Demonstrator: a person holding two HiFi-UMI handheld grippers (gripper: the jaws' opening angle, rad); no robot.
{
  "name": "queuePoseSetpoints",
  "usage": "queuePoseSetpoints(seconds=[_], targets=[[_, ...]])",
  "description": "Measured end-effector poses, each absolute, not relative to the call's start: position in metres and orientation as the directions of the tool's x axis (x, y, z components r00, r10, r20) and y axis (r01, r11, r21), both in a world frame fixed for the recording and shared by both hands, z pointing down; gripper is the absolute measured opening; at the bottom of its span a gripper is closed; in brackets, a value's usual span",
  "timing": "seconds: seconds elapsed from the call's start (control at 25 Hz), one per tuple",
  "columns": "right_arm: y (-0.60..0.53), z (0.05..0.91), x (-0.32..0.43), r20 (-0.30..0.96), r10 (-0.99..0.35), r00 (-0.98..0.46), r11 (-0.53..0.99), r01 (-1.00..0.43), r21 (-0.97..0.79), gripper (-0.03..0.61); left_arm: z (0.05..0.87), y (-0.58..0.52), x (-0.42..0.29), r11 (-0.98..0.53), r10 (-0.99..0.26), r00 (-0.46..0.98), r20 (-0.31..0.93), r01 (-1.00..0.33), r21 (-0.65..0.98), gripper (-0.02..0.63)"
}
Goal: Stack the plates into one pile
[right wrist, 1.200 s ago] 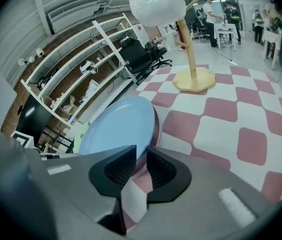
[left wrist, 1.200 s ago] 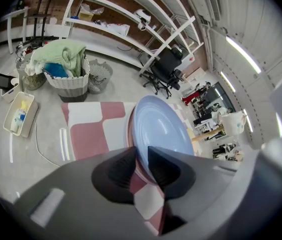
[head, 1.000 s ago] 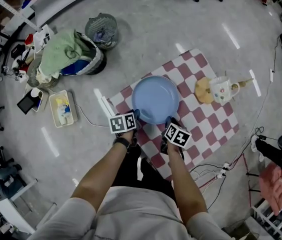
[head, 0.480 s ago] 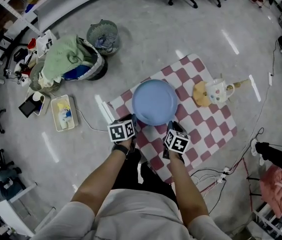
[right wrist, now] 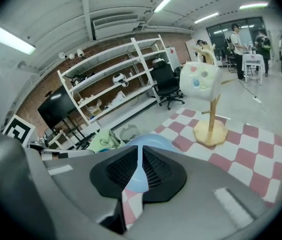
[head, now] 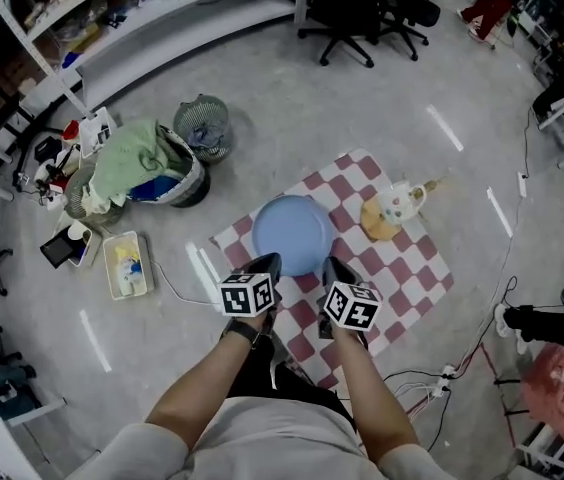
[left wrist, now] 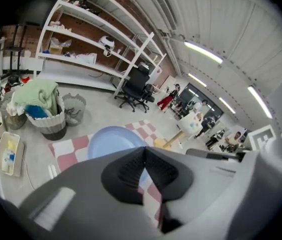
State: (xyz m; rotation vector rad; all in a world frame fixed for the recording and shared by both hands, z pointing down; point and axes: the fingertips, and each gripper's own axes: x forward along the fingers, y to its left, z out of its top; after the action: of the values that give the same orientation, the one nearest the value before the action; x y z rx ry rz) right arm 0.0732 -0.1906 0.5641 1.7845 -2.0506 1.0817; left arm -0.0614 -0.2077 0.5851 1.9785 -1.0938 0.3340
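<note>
One light blue plate [head: 293,234] lies flat on the red-and-white checkered cloth [head: 403,259] spread on the floor. No other plate shows. My left gripper [head: 269,262] hovers at the plate's near left rim and my right gripper [head: 330,265] at its near right rim, both raised off it. In the left gripper view the pads [left wrist: 131,169] meet, with the plate [left wrist: 112,140] beyond them. In the right gripper view only a thin slit stays between the pads [right wrist: 158,171], and the plate [right wrist: 153,143] shows through it. Neither gripper holds anything.
A white mug on a wooden stand [head: 396,206] sits on the cloth right of the plate. Left of the cloth are a laundry basket [head: 148,164], a wire bin [head: 203,123] and a small tray [head: 125,265]. Office chairs [head: 362,8] and shelving stand farther back.
Both grippers were at the plate's near rim and have lifted up and back from it. The plate stays on the cloth. The view has pulled higher and wider.
</note>
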Motion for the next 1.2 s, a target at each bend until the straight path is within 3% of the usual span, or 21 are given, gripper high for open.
queuePoseSetpoints(seconds=[0.08,0.6,1.2], targets=[[-0.189,0.543,0.075,0.561,-0.790,-0.248,0.013,-0.921,-0.390,0.015,0.564,-0.203,-0.051,-0.318,-0.584,0.607,0.539,-0.782,0.536,0.007],[-0.180,0.401,0.079,0.321,-0.888,-0.330,0.199,-0.903,-0.380,0.011,0.421,-0.184,-0.008,-0.558,-0.644,0.687,0.335,-0.722,0.409,0.006],[-0.157,0.242,0.079,0.053,-0.921,-0.385,0.359,-0.895,-0.265,0.009,0.246,-0.159,0.001,-0.707,-0.669,0.742,0.043,-0.652,0.273,0.006]])
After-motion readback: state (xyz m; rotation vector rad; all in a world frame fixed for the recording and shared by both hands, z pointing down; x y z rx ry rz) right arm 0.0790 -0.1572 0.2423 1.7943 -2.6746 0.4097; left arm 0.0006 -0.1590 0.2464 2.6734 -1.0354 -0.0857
